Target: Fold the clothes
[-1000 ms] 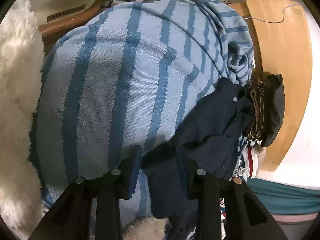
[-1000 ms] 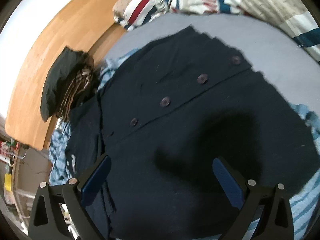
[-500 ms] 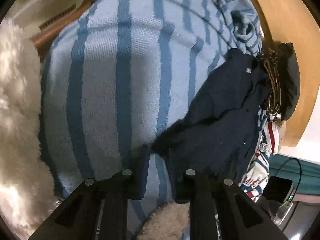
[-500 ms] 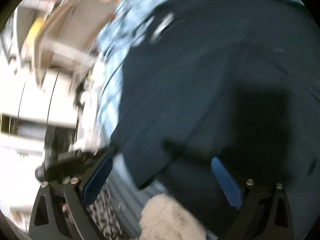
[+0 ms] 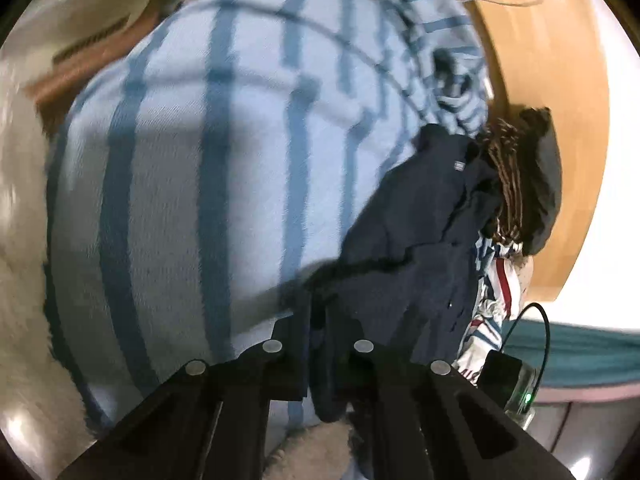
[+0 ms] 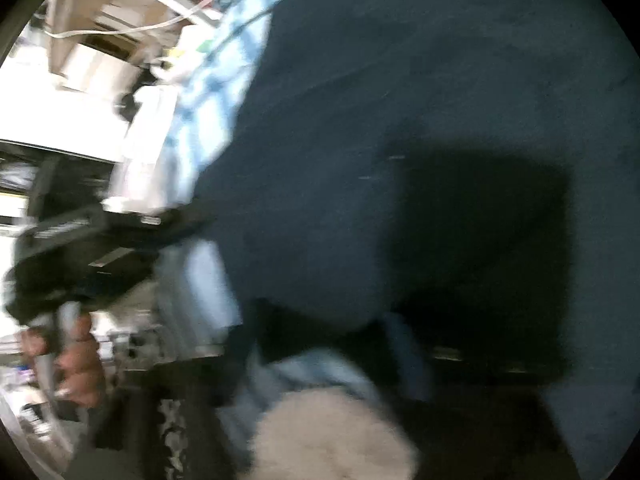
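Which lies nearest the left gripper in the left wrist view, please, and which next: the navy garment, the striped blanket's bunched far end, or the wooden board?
1. Navy garment: pinched in the left gripper jaws.
2. Striped blanket's bunched end: farther ahead, right of centre.
3. Wooden board: beyond it, at the far right edge.

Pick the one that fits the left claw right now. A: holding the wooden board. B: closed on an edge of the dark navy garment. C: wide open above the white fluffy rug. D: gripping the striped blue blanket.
B: in the left wrist view the left claw has its jaws nearly together with a fold of the dark navy garment pinched between them, over the striped blue blanket.
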